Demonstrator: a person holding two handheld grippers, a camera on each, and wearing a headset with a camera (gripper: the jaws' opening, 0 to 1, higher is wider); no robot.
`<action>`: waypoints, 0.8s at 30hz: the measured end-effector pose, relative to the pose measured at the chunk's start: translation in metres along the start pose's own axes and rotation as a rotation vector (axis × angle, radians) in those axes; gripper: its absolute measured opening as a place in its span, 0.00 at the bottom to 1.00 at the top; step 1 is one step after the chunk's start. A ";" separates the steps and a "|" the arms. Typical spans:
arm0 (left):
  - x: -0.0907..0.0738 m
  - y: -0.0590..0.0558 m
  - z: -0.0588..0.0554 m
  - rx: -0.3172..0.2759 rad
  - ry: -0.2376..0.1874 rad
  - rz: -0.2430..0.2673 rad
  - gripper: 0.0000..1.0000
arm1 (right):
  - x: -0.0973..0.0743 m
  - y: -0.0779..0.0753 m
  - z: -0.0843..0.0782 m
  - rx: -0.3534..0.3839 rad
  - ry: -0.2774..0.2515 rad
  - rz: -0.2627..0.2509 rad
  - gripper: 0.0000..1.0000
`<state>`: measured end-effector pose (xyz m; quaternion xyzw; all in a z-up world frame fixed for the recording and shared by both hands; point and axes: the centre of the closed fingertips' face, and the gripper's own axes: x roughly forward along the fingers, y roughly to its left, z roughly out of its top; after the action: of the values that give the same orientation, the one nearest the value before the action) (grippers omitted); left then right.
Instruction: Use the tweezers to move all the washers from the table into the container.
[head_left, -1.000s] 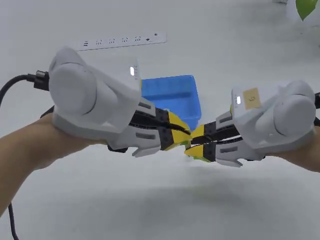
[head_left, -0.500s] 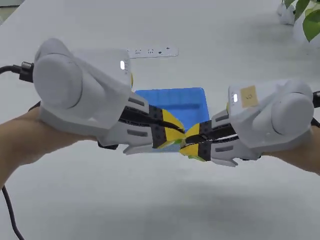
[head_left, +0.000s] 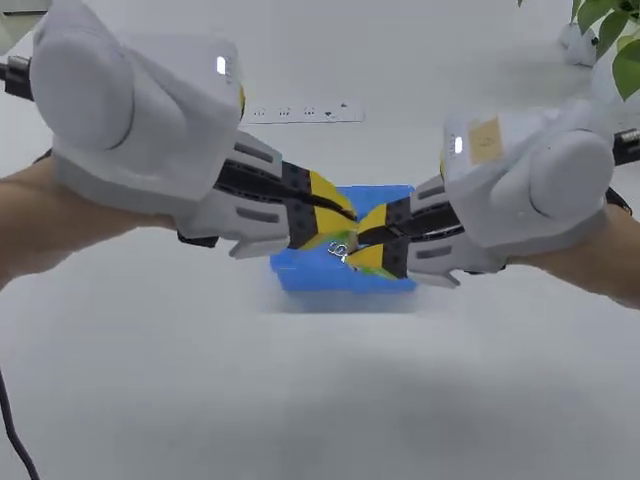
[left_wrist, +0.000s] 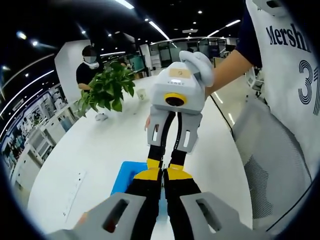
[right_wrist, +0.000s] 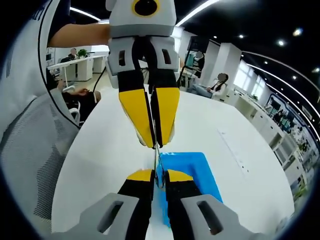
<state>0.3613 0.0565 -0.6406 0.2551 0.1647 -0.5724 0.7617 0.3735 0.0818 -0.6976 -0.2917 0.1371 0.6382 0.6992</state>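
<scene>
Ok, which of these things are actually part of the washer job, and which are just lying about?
For the job: tweezers, blue container, left gripper, right gripper.
Just lying about: power strip, potted plant.

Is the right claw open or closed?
Shut: in the right gripper view, the right claw has its yellow tips pressed around the thin metal tweezers.

White table (head_left: 150, 400) | blue container (head_left: 300, 275) mid | pwr strip (head_left: 300, 112) far side
</scene>
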 end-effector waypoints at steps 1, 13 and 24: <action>0.001 0.004 -0.001 0.001 -0.002 0.003 0.06 | 0.002 -0.007 -0.001 -0.008 0.004 -0.004 0.10; 0.019 0.042 -0.026 -0.028 0.007 0.020 0.06 | 0.028 -0.036 -0.020 -0.012 0.037 -0.003 0.10; 0.039 0.053 -0.052 -0.087 0.018 0.002 0.05 | 0.047 -0.044 -0.045 0.035 0.067 0.016 0.10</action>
<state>0.4253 0.0674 -0.6935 0.2271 0.1963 -0.5617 0.7710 0.4312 0.0935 -0.7497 -0.2995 0.1738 0.6310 0.6942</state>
